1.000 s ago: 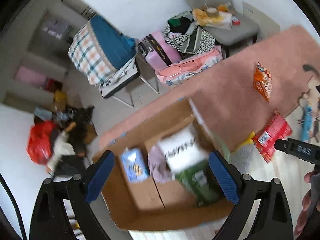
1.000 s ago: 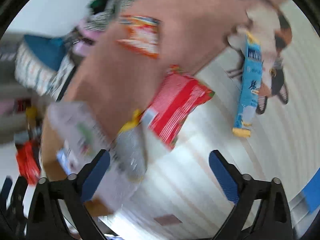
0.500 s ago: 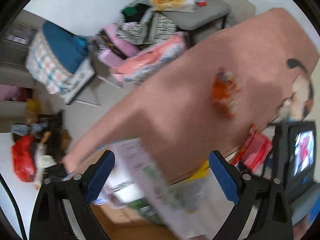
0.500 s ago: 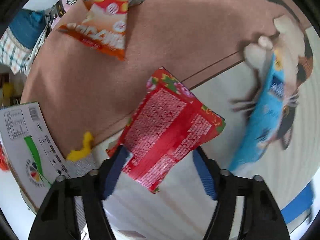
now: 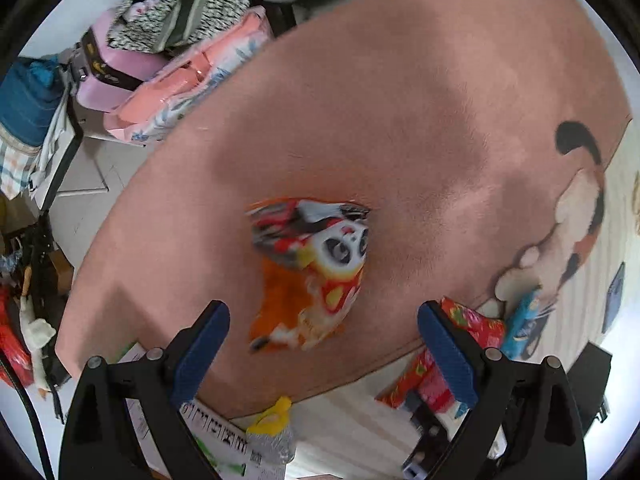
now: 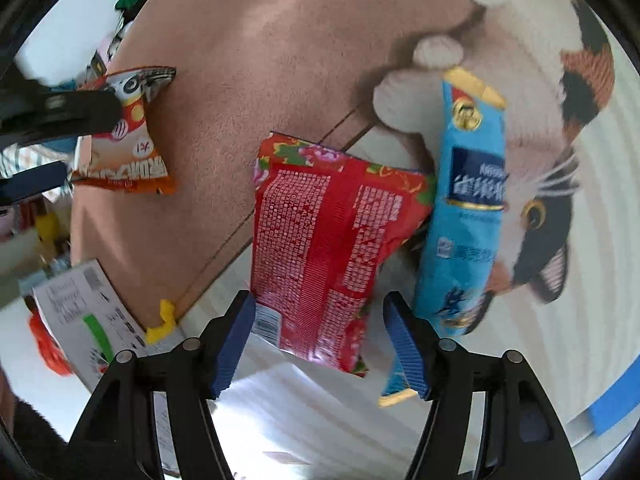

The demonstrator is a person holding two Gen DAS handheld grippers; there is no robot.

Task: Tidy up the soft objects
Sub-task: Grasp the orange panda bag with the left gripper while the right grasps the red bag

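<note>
Pink rug (image 6: pixel 248 92): red packet (image 6: pixel 320 240) between right tool (image 6: pixel 318 344) fingers

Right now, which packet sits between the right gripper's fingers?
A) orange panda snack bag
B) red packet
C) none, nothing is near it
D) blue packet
B: in the right wrist view the red packet has its lower end between the fingers of the open right gripper; the blue packet lies outside the right finger, and the orange panda snack bag is far left.

A pink suitcase (image 5: pixel 116 80) sits at the upper left of the left wrist view. Patterned clothes (image 5: pixel 188 4) are piled above it. A blue plaid bundle (image 5: pixel 24 120) fills the far left edge.
</note>
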